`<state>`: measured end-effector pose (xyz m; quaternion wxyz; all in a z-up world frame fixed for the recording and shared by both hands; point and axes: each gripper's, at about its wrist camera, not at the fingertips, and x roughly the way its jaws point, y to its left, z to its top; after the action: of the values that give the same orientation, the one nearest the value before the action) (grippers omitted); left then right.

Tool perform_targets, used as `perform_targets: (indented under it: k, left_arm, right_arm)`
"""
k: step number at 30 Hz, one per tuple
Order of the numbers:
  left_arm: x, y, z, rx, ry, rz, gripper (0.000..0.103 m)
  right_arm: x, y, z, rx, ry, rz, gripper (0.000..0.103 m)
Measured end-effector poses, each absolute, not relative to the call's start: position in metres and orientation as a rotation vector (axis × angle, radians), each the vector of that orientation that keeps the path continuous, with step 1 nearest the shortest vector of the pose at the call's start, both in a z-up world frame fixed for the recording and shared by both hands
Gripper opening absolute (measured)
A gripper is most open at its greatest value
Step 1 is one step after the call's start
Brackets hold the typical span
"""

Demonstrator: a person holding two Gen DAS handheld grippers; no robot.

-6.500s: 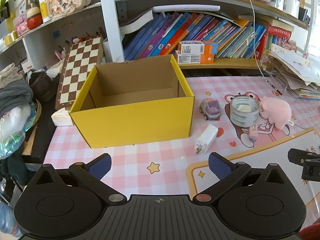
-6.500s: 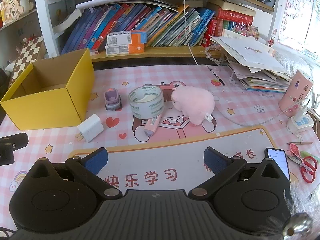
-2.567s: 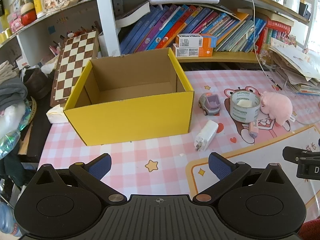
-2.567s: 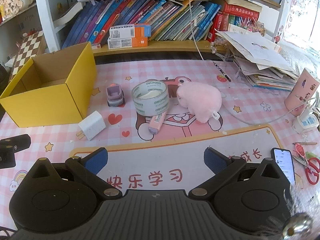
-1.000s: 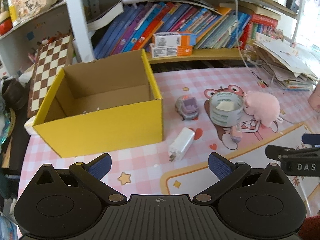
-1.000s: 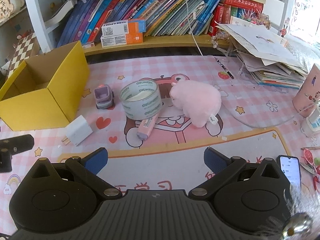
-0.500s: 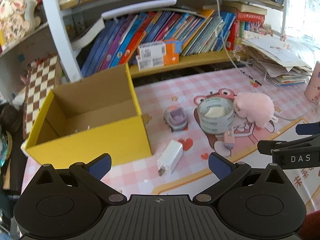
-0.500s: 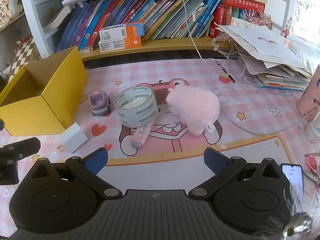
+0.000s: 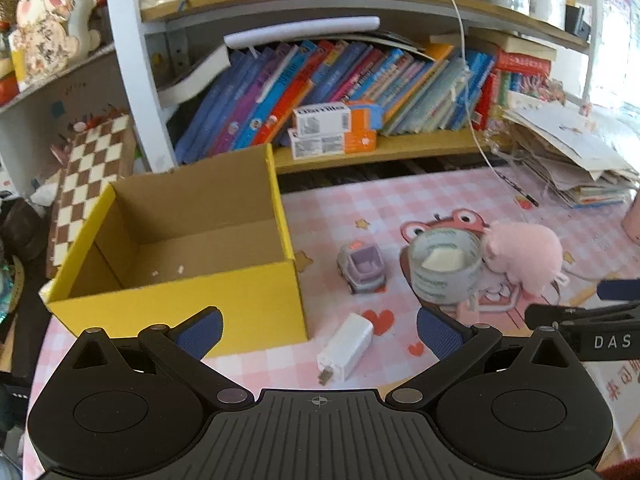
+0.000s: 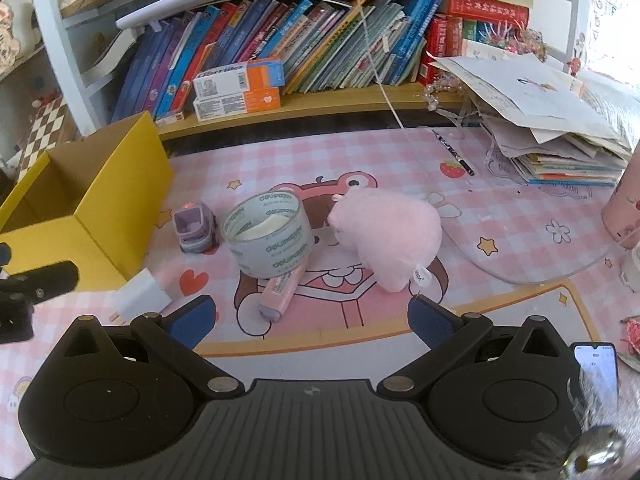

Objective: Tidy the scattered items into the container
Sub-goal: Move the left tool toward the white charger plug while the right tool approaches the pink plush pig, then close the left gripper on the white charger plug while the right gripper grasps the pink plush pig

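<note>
The left gripper [image 9: 318, 330] is spread wide and empty at the bottom of the left wrist view, with the white charger [image 9: 346, 345] lying flat between and just ahead of its fingertips, prongs toward the camera. It looks light, rigid and smooth, so a pinch across its two long flat sides should hold, though the glossy shell may slip. The right gripper [image 10: 312, 320] is likewise spread and holding nothing, low in its own view, facing a pink eraser-like stick [image 10: 280, 290] that touches the base of the tape roll [image 10: 270, 236]. The roll seems stiff and moderately heavy; one finger inside the ring and one outside would grip its wall best. Right of it and touching it, the pink plush [image 10: 390, 232] should be soft, light and forgiving anywhere. The small purple toy car [image 10: 194, 230], centre left, may roll when nudged. The yellow box [image 9: 192, 304] stands open and empty at left; its near wall is tall, so items must be lifted over it. A thin white cable [image 10: 376, 64] hangs from above, and a phone [image 10: 594, 364] lies lower right.
</note>
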<state>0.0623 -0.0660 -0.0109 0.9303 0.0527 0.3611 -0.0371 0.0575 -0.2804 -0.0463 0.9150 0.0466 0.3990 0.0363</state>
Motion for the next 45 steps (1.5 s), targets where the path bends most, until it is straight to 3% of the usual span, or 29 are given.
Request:
perform_targets:
  k: [17, 27, 39, 45]
  left_arm:
    - [0.081, -0.087, -0.025, 0.126, 0.842, -0.171, 0.103]
    - [0.090, -0.095, -0.032, 0.137, 0.852, -0.194, 0.095]
    - [0.104, -0.096, -0.047, 0.159, 0.897, -0.204, 0.094]
    - [0.111, -0.097, -0.055, 0.160, 0.927, -0.227, 0.087]
  right_arm:
    - [0.076, -0.293, -0.057, 0.104, 0.810, 0.066, 0.101]
    - [0.091, -0.305, -0.069, 0.123, 0.838, 0.019, 0.088]
    - [0.108, -0.314, -0.081, 0.130, 0.860, -0.025, 0.088]
    - [0.116, -0.320, -0.084, 0.117, 0.863, -0.059, 0.088]
